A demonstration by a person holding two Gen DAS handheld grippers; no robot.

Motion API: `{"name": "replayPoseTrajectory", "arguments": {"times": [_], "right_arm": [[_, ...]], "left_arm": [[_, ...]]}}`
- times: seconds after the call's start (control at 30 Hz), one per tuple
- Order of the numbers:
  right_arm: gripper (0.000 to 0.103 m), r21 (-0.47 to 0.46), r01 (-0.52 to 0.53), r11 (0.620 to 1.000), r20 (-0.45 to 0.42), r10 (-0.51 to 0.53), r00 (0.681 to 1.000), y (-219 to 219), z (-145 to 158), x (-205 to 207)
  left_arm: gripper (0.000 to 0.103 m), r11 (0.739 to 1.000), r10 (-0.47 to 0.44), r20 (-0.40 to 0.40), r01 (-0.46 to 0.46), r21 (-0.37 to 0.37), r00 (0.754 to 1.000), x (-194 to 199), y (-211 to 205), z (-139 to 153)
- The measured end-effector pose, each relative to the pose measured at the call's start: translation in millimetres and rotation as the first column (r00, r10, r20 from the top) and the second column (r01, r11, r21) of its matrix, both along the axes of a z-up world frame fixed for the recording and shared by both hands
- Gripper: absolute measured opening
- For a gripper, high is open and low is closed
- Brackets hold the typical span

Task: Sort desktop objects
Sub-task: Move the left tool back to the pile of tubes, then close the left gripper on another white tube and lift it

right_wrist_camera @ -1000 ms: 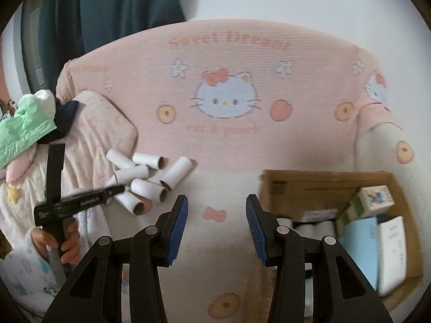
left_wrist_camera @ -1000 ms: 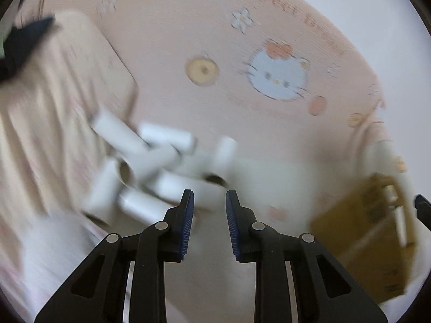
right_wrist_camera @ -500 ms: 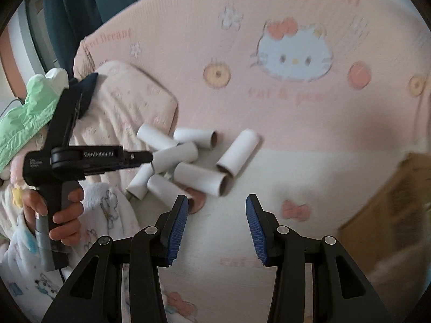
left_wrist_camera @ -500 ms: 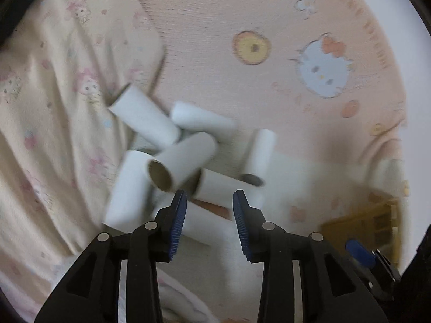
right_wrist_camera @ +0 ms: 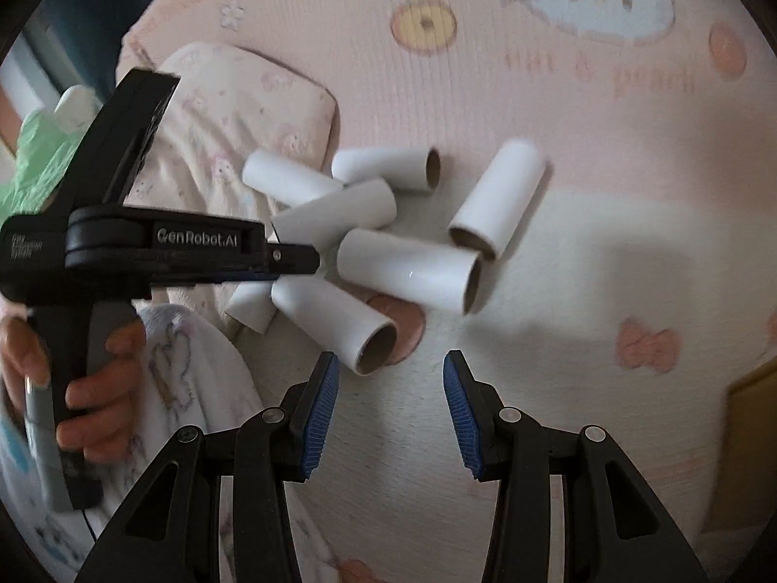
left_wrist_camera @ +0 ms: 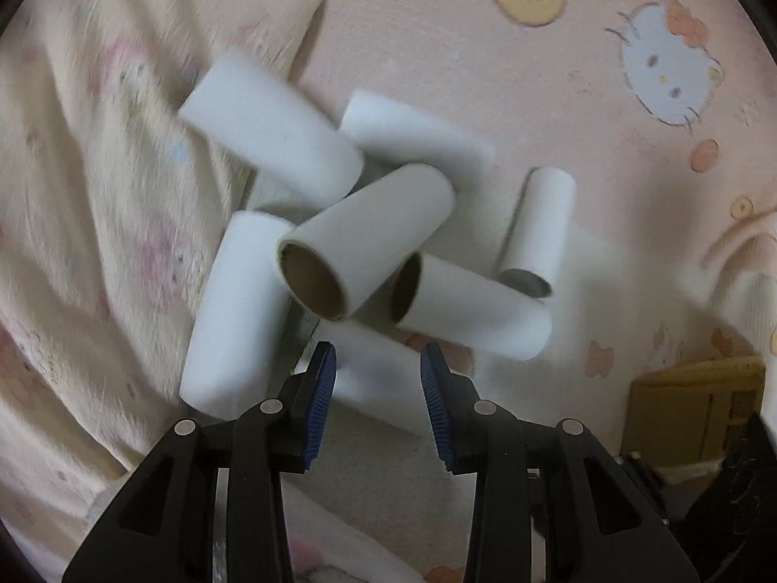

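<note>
Several white cardboard tubes [left_wrist_camera: 369, 238] lie in a loose pile [right_wrist_camera: 369, 223] on a pink blanket. One tube [right_wrist_camera: 500, 199] rests apart on the pile's right side. My left gripper [left_wrist_camera: 379, 359] points steeply down over the near edge of the pile. It is open, and a tube [left_wrist_camera: 374, 374] lies below and between its blue pads without being pressed. In the right wrist view the left gripper [right_wrist_camera: 311, 260] reaches in from the left above the pile. My right gripper [right_wrist_camera: 391, 364] is open and empty, just short of the nearest tube [right_wrist_camera: 335, 320].
A cream pillow [left_wrist_camera: 97, 194] borders the pile on the left [right_wrist_camera: 218, 111]. A cardboard box [left_wrist_camera: 694, 413] sits at the right edge [right_wrist_camera: 752, 388]. A person's hand [right_wrist_camera: 97, 388] holds the left gripper's handle. A green item [right_wrist_camera: 39, 165] lies far left.
Both grippers have come down and closer to the tube pile. The left jaws have widened. The box has slid almost out of the right wrist view.
</note>
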State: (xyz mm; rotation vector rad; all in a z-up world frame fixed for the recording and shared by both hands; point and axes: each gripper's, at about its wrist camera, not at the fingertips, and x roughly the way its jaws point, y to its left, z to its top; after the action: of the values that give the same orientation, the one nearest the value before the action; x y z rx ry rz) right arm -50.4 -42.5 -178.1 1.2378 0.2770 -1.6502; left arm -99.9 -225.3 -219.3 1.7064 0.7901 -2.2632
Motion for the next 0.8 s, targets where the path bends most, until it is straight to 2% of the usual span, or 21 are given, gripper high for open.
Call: {"name": "replayPoseTrajectory", "arguments": {"times": [0.1, 0.23, 0.3, 0.37, 0.43, 0.53, 0.67, 0.8], "right_arm": [[0.041, 0.002, 0.012, 1.0, 0.071, -0.012, 0.997, -6.6, -15.2, -1.1], [0.041, 0.015, 0.028, 1.0, 0.108, -0.029, 0.994, -12.1, -28.2, -3.7], [0.041, 0.004, 0.034, 0.999, 0.127, -0.035, 0.991, -12.9, -30.4, -6.4], [0.041, -0.014, 0.04, 0.999, 0.138, -0.038, 0.99, -14.4, -30.6, -8.4], [0.041, -0.032, 0.048, 0.998, 0.14, -0.043, 0.989, -16.4, -29.7, -9.1], [0.041, -0.026, 0.058, 0.998, 0.136, -0.054, 0.989, -21.9, -31.8, -6.2], [0.041, -0.034, 0.065, 0.997, 0.154, -0.059, 0.986, -25.4, -35.0, -2.7], [0.04, -0.045, 0.071, 0.996, 0.136, -0.064, 0.989, -20.9, -29.6, 0.2]], "left_arm": [[0.045, 1.0, 0.01, -0.011, -0.009, 0.02, 1.0, 2.8, -2.1, -0.3], [0.047, 1.0, 0.015, -0.029, -0.015, 0.02, 0.999, 5.2, 0.0, 1.0], [0.047, 1.0, 0.018, -0.023, -0.019, -0.01, 1.0, 6.1, 2.5, 2.6], [0.047, 0.997, 0.023, -0.004, -0.023, -0.074, 1.0, 6.7, 5.0, 3.9], [0.047, 0.996, 0.026, 0.01, -0.025, -0.082, 1.0, 3.2, 7.4, 2.9], [0.047, 0.998, 0.047, 0.009, -0.046, -0.051, 0.999, 3.2, 3.1, 0.9], [0.047, 0.998, 0.03, -0.013, -0.029, 0.054, 0.999, 5.3, -3.2, -1.9], [0.047, 0.998, -0.03, -0.018, 0.031, 0.062, 0.999, 2.8, 6.7, -0.7]]}}
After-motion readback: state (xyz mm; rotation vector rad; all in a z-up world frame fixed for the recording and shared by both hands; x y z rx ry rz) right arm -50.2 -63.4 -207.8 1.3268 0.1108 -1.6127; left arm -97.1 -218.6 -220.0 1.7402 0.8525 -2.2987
